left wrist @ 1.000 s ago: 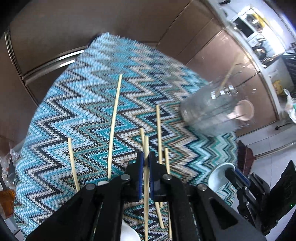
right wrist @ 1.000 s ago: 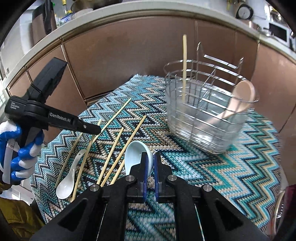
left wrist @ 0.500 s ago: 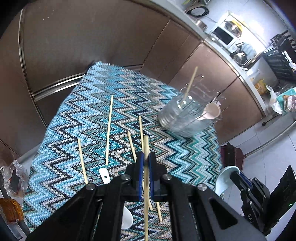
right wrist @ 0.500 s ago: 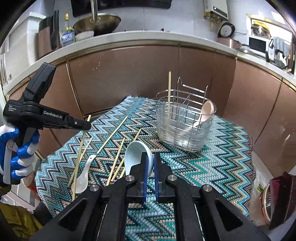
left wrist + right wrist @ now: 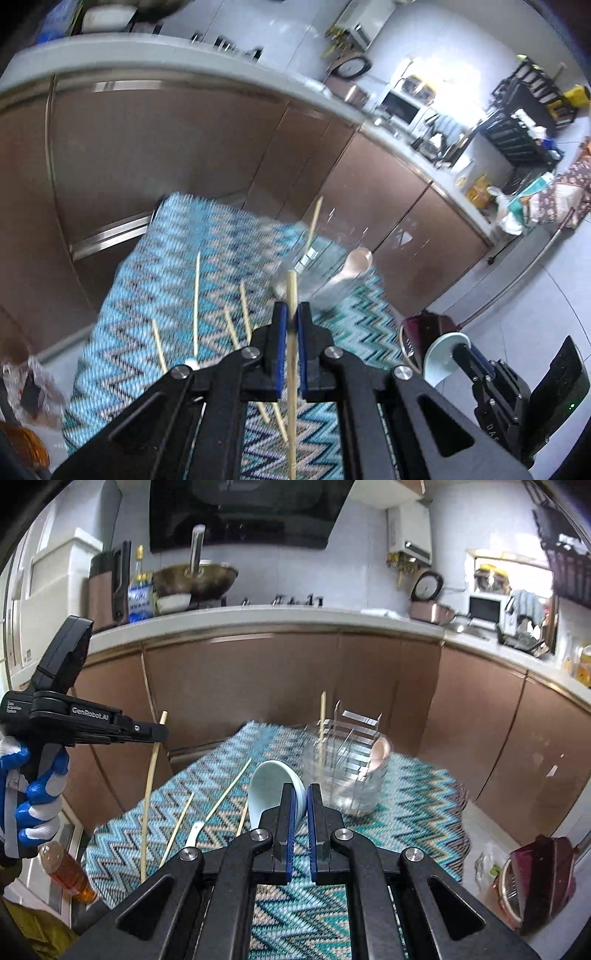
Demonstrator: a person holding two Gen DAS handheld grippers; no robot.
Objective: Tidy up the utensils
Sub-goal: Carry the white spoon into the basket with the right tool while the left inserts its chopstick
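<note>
My left gripper (image 5: 290, 314) is shut on a bamboo chopstick (image 5: 291, 354), held high above the zigzag cloth; it also shows in the right wrist view (image 5: 162, 733) with the chopstick (image 5: 149, 794) hanging down. My right gripper (image 5: 301, 794) is shut on a pale blue ceramic spoon (image 5: 269, 786), raised above the table; it appears at the lower right of the left wrist view (image 5: 463, 356). A wire utensil basket (image 5: 345, 764) stands at the far end of the table, holding a chopstick (image 5: 322, 716) and a pink spoon (image 5: 380, 751). Several chopsticks (image 5: 195, 299) lie on the cloth.
A white spoon (image 5: 194, 834) lies among the chopsticks. The table with the blue zigzag cloth (image 5: 406, 812) stands before brown cabinets (image 5: 240, 679). An amber bottle (image 5: 62, 871) sits low on the left, a maroon bin (image 5: 539, 878) on the floor at the right.
Both grippers have lifted and pulled back from the table with their loads. The basket and table look smaller and farther away.
</note>
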